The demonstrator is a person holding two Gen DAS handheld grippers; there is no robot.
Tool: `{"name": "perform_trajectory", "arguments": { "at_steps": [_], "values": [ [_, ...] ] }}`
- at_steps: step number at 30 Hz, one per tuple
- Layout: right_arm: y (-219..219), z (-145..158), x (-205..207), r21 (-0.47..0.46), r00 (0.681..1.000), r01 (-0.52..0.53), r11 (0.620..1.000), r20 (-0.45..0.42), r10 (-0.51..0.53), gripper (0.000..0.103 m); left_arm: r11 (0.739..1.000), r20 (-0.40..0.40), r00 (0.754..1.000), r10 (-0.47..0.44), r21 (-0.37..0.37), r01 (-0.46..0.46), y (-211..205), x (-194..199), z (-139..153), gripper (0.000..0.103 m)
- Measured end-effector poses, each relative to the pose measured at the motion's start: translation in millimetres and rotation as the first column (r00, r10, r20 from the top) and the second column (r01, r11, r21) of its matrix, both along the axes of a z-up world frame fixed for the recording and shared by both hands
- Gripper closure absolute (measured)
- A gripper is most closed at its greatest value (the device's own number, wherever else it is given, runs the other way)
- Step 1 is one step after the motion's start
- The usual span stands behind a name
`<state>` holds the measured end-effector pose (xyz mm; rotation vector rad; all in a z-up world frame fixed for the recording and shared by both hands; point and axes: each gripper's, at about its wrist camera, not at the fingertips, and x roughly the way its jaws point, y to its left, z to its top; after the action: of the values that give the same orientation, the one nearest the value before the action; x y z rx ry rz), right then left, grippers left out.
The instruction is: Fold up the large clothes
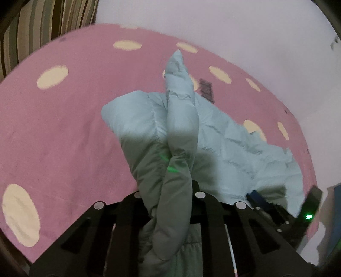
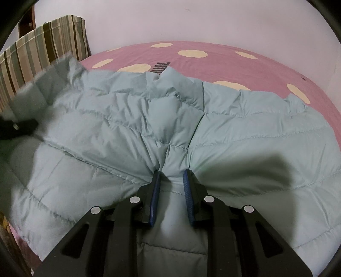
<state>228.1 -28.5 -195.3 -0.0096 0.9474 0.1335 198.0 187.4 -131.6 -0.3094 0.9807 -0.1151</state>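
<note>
Jacket: pale mint-blue quilted puffer jacket (image 2: 223,132), spread on the pink bed sheet w/ cream dots (image 2: 213,64), bulk of it lying ahead of my right tool and to the right of my left one.

Left tool: my left gripper (image 1: 170,204) clamped on a rolled, tube-like part, prob. a sleeve (image 1: 181,106); padding hid the pads, but fabric was pinched tight between the black jaw frames. Sleeve ran straight away from me along the fingers' line, tip raised off the sheet.

Right tool: my right gripper (image 2: 171,187), blue ribbed pads (image 2: 155,191) closed on a bunched ridge of the body, creases fanning out from the pinch.

Key relation: left held the sleeve to one side of the body; body's long axis ran across the right view. Left was the nearer hand for carrying the sleeve over; right anchored the middle. My read, not seen.

Material: thin slick shell, stitched channels, puffy fill; likely springs back and slips, so folds may need pressing.

Surround: striped pillow in green-brown cotton (image 2: 42,46) at the head, well apart from the right pinch; white wall (image 2: 191,19) behind.
</note>
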Motion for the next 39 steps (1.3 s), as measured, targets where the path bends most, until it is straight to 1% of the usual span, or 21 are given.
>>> {"name": "perform_trajectory", "arguments": {
  "at_steps": [6, 9, 11, 12, 14, 16, 18, 22, 26, 30, 33, 34, 36, 39],
  "values": [
    [-4, 3, 1, 0.013, 1.0, -0.01, 1.0, -0.003, 0.01, 0.08, 1.0, 0.065, 0.998, -0.017, 0.021, 0.015, -26, -14, 37, 0.091],
    [-11, 11, -1, 0.036, 1.0, -0.014, 0.999, -0.007, 0.014, 0.078, 0.999, 0.099, 0.995, -0.024, 0.048, 0.019, -47, -16, 52, 0.091],
    [-20, 18, -4, 0.048, 1.0, -0.01, 0.999, -0.009, 0.011, 0.078, 0.998, 0.11, 0.993, -0.032, 0.05, 0.026, -59, -18, 59, 0.091],
    [-28, 24, -7, 0.049, 1.0, -0.002, 0.999, 0.001, 0.002, 0.076, 0.998, 0.114, 0.993, -0.036, 0.05, 0.03, -65, -19, 61, 0.091],
    [-46, 38, -16, 0.031, 0.999, 0.019, 0.999, 0.041, -0.021, 0.059, 0.997, 0.123, 0.991, -0.042, 0.062, 0.034, -78, -20, 66, 0.091],
    [-63, 49, -23, 0.006, 0.997, 0.04, 0.999, 0.073, -0.04, 0.053, 0.996, 0.131, 0.99, -0.05, 0.078, 0.04, -93, -20, 71, 0.091],
    [-87, 57, -30, -0.012, 0.992, 0.082, 0.997, 0.098, -0.08, 0.052, 0.994, 0.136, 0.988, -0.066, 0.09, 0.054, -107, -21, 73, 0.091],
    [-140, 64, -39, 0.031, 0.979, 0.18, 0.983, 0.095, -0.182, 0.052, 0.985, 0.149, 0.981, -0.121, 0.139, 0.1, -149, -25, 75, 0.091],
    [-187, 64, -49, 0.07, 0.96, 0.262, 0.963, 0.088, -0.267, 0.052, 0.972, 0.135, 0.974, -0.181, 0.173, 0.157, -188, -24, 69, 0.091],
    [-219, 57, -58, 0.097, 0.943, 0.317, 0.943, 0.072, -0.325, 0.052, 0.956, 0.107, 0.967, -0.231, 0.212, 0.204, -229, -22, 53, 0.091],
    [-237, 49, -63, 0.101, 0.935, 0.343, 0.934, 0.057, -0.35, 0.052, 0.943, 0.074, 0.963, -0.261, 0.234, 0.237, -257, -18, 35, 0.091],
    [-241, 46, -63, 0.098, 0.933, 0.35, 0.932, 0.051, -0.356, 0.052, 0.938, 0.057, 0.962, -0.268, 0.241, 0.247, -268, -17, 25, 0.091],
    [-250, 41, -64, 0.099, 0.929, 0.364, 0.926, 0.038, -0.369, 0.052, 0.933, 0.035, 0.96, -0.276, 0.249, 0.259, -280, -15, 12, 0.091],
    [-264, 34, -67, 0.097, 0.921, 0.385, 0.918, 0.021, -0.389, 0.052, 0.918, 0.017, 0.957, -0.29, 0.288, 0.274, -300, -14, -8, 0.091]
  ]
}}
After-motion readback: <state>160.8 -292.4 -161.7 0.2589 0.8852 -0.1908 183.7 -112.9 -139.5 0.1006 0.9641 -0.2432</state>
